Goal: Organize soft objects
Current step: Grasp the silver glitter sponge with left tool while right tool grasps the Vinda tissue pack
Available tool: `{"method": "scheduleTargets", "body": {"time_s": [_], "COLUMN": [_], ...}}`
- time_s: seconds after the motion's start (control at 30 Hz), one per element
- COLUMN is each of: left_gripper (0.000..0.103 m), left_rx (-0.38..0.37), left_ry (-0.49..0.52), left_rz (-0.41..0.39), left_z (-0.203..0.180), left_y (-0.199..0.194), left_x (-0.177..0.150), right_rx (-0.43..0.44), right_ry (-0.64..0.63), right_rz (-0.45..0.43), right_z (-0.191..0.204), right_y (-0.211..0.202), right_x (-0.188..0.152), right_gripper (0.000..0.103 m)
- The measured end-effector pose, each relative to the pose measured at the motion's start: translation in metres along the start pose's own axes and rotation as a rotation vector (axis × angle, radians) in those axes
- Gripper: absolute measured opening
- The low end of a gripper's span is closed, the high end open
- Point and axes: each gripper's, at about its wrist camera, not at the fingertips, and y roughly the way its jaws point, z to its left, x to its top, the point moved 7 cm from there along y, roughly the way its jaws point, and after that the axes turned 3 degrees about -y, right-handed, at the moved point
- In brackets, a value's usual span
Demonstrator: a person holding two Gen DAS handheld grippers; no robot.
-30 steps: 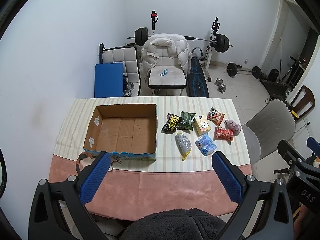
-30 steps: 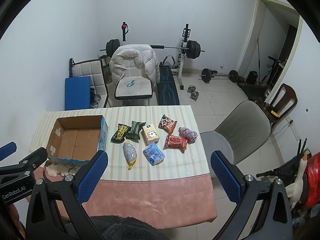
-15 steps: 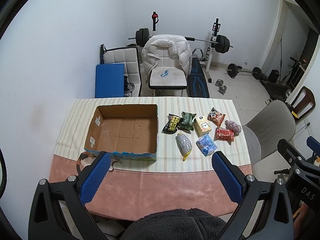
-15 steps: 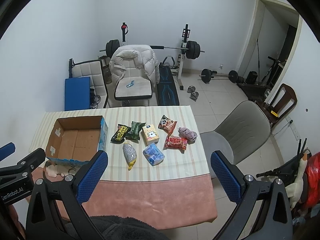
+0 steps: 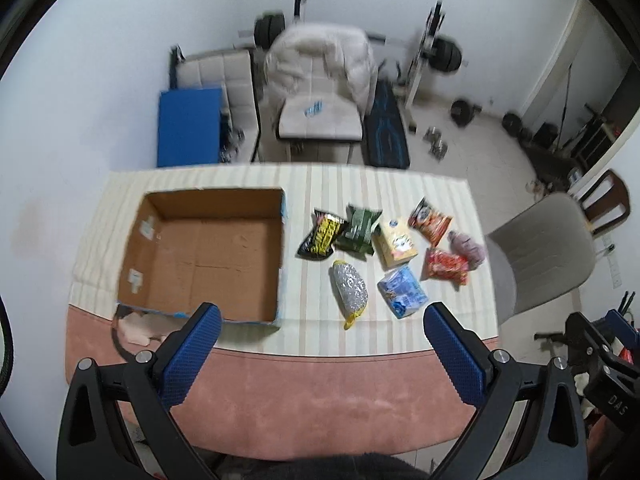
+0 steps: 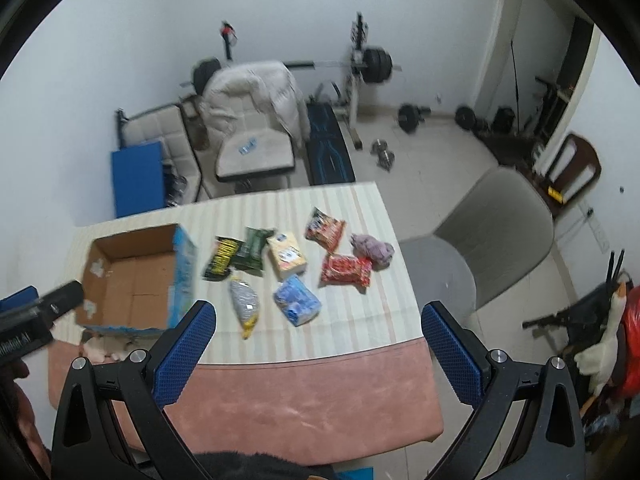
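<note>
left wrist: box (image 5: 208, 256) near edge hidden (fingers (image 5: 192, 356) overlap).

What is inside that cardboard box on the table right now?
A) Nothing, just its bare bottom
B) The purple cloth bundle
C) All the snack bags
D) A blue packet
A: the cardboard box shows only its bare brown bottom, while the snack packets, such as the blue packet, and the purple cloth bundle all lie on the striped tablecloth beside it.
</note>
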Motion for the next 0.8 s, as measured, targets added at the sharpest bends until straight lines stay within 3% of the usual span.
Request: {"method": "scheduleTargets", "body": {"time_s": [0.13, 0.23, 0.33, 0.47, 0.57, 0.73, 0.8], "left_gripper": [0.103, 0.103, 0.103, 0.097, 0.093, 0.079, 0.058], "left_rx": [-0.023, -0.058, -0.053, -0.056, -0.041, -0.025, -0.039], "left_ry": [-0.029, -0.077, -0.115, -0.194, -0.233, -0.239, -0.252], "left_rz": [0.173, 0.319, 0.395, 0.505, 0.565, 0.634, 0.665], "left_z": [-0.017, -0.029, -0.035, -0.036, -0.033, -0.032, -0.031], "left_y": [0.091, 0.162, 0.215, 0.280, 0.316, 0.356, 0.368], "left_x": [0.013, 0.010, 0.002, -0.014, -0.027, -0.049, -0.059], "right_rx": [0.009, 0.011, 0.033, 0.137, 0.164, 0.203, 0.220], "right_ry": [-0.017, -0.107, -0.119, -0.126, -0.147, -0.160, -0.152], "right_rz": [0.120, 0.248, 0.343, 0.406, 0.467, 0.558, 0.587], "right_z": [-0.023, -0.037, -0.044, -0.020, 0.008, 0.043, 0.053], "right_y": [0.098, 0.190, 0.260, 0.331, 0.384, 0.441, 0.457], "right_x": [0.007, 0.008, 0.012, 0.024, 0.026, 0.019, 0.016], "right_gripper": [0.103, 0.103, 0.103, 0.103, 0.103, 0.101, 0.100]}}
